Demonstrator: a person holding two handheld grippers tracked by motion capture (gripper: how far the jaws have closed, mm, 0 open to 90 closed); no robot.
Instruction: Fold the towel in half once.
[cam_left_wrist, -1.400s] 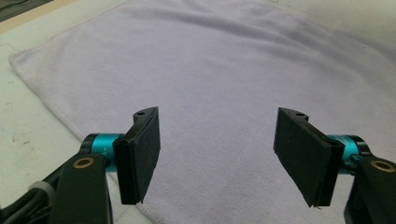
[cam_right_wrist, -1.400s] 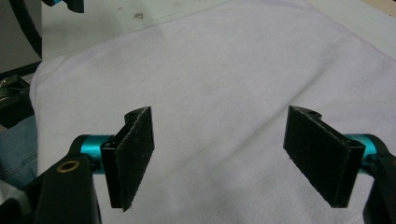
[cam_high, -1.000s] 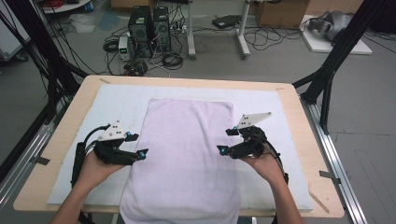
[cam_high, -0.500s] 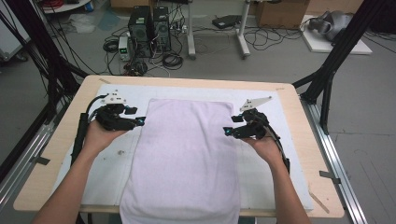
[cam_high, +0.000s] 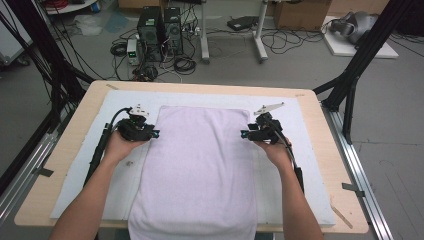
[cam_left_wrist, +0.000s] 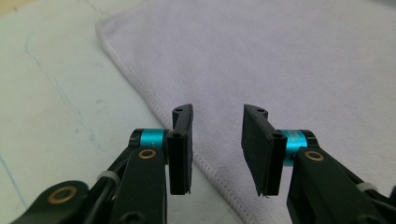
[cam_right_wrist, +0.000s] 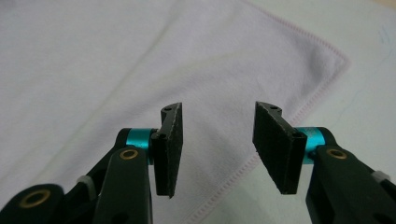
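From above, a lilac towel is seen spread along the table, the left gripper at its nine o'clock edge, the right gripper at three. In each gripper view (hem below), jaws just narrowed stand apart, nothing clamped.
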